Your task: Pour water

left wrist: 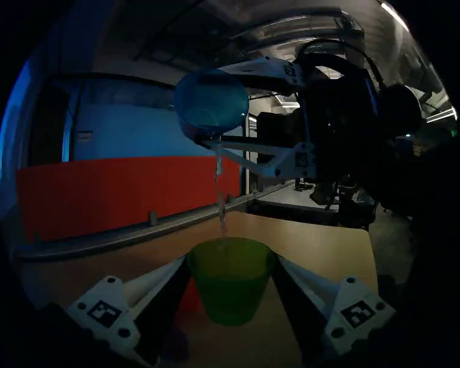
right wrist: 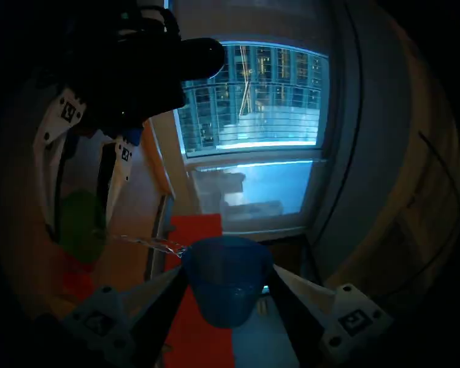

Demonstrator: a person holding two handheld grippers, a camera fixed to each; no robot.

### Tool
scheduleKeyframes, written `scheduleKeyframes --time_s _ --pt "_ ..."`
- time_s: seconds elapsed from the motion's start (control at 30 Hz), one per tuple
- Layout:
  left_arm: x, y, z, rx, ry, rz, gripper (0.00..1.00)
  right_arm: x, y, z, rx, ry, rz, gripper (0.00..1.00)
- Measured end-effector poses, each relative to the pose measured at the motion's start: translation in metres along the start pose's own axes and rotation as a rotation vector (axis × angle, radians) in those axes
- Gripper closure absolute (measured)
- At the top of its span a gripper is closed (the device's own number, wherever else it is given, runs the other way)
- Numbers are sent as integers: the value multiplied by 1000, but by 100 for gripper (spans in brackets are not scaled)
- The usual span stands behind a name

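Observation:
In the left gripper view, my left gripper (left wrist: 231, 279) is shut on an upright green cup (left wrist: 231, 279) held above the wooden table (left wrist: 328, 245). Higher up, the right gripper (left wrist: 230, 132) holds a blue cup (left wrist: 211, 101) tipped over, and a thin stream of water (left wrist: 220, 196) falls from it into the green cup. In the right gripper view, my right gripper (right wrist: 227, 288) is shut on the blue cup (right wrist: 227, 285), rolled sideways. Water (right wrist: 150, 243) leaves its rim toward the green cup (right wrist: 80, 224), held in the left gripper (right wrist: 76, 202).
A red panel (left wrist: 126, 193) and a metal rail (left wrist: 144, 230) run along the table's far edge. A large window (right wrist: 254, 98) with a building outside sits beyond. The room is dim. A red object (left wrist: 190, 297) lies on the table under the green cup.

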State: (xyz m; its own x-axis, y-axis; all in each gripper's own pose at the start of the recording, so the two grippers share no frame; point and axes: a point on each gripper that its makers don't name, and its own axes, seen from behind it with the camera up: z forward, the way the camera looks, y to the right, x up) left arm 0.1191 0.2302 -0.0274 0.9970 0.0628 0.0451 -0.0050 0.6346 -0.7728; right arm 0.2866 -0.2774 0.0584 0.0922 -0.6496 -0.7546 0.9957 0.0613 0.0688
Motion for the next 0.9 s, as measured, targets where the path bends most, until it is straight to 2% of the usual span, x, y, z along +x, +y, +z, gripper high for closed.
scheduleKeyframes --time_s 0.9 --pt "4 -2 0 10 11 1 11 23 6 0 -36 18 -194 11"
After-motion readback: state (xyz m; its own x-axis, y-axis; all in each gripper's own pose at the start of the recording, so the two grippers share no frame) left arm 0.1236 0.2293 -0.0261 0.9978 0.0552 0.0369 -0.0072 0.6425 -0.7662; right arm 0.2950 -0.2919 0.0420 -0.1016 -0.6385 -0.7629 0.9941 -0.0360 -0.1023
